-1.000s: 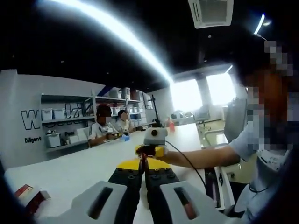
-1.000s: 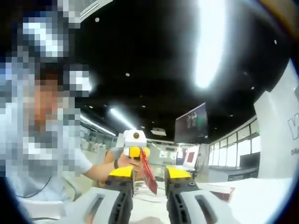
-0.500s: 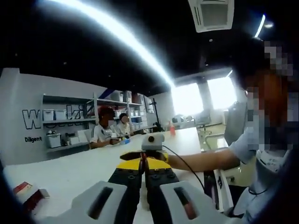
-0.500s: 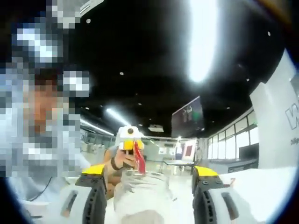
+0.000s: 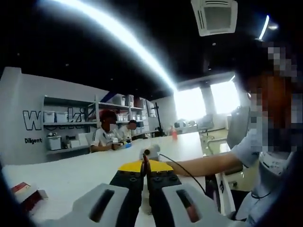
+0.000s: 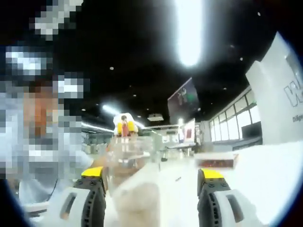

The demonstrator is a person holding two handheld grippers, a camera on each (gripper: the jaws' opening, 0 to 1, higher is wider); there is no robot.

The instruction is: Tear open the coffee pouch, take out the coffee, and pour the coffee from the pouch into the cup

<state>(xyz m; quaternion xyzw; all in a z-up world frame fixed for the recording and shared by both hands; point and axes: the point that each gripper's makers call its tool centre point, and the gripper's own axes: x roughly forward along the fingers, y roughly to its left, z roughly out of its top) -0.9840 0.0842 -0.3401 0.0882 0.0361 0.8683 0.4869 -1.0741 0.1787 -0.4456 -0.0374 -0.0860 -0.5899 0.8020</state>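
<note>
My left gripper [image 5: 145, 165] is shut on the thin red coffee pouch [image 5: 144, 160], which stands edge-on between its yellow-tipped jaws. Beyond them, lower over the white table, is the right gripper [image 5: 150, 152] with its cable. In the right gripper view, my right gripper [image 6: 151, 174] is wide open around a clear cup [image 6: 129, 158], which stands close in, nearer the left jaw. Behind the cup, the left gripper [image 6: 124, 126] holds the red pouch [image 6: 124, 127] up.
A red box [image 5: 21, 191] lies on the white table [image 5: 80, 170] at the lower left, and shows as red box [image 6: 215, 161] beyond the right jaw. Two people sit at the far side near shelves [image 5: 66, 127]. The person holding the grippers is close by.
My right gripper has opened wide and let go of the pouch. It has dropped lower, and the clear cup now stands between its jaws. The left gripper stays shut on the pouch.
</note>
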